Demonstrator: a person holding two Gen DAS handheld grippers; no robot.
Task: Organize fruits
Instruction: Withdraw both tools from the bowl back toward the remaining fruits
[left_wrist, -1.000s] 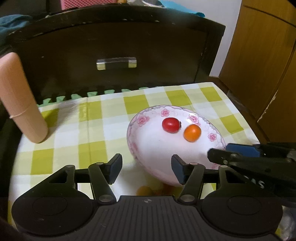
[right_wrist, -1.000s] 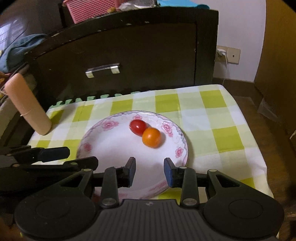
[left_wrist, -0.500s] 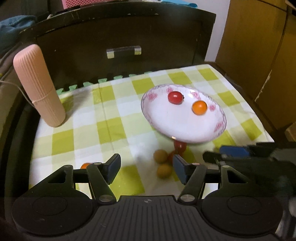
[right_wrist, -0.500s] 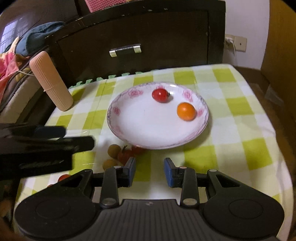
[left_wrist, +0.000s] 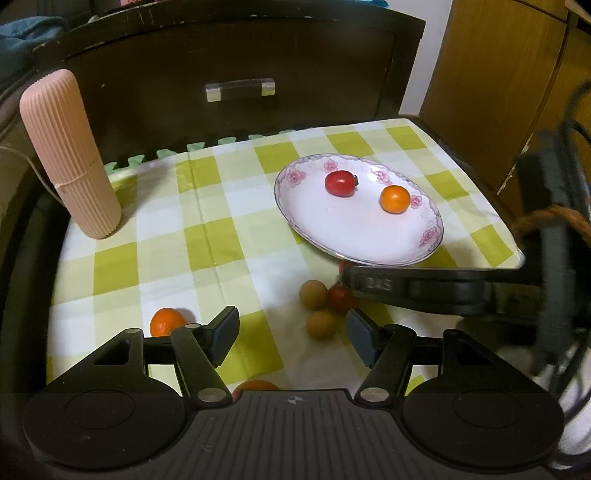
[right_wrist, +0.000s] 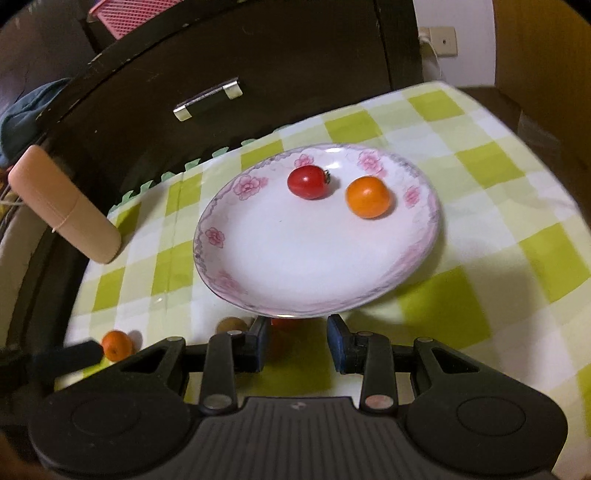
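We note the loose fruit (left_wrist: 320, 305) on the worktop (left_wrist: 229, 236) at twelve o'clock, just ahead of the empty, opening left gripper (left_wrist: 291, 331), the right gripper (right_wrist: 298, 341) narrow, holding nothing.

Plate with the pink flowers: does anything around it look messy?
Yes. Only a cherry tomato and a small orange fruit lie on the plate. Two brown fruits and a red tomato are bunched on the checked cloth by its near rim, and another orange fruit sits alone.
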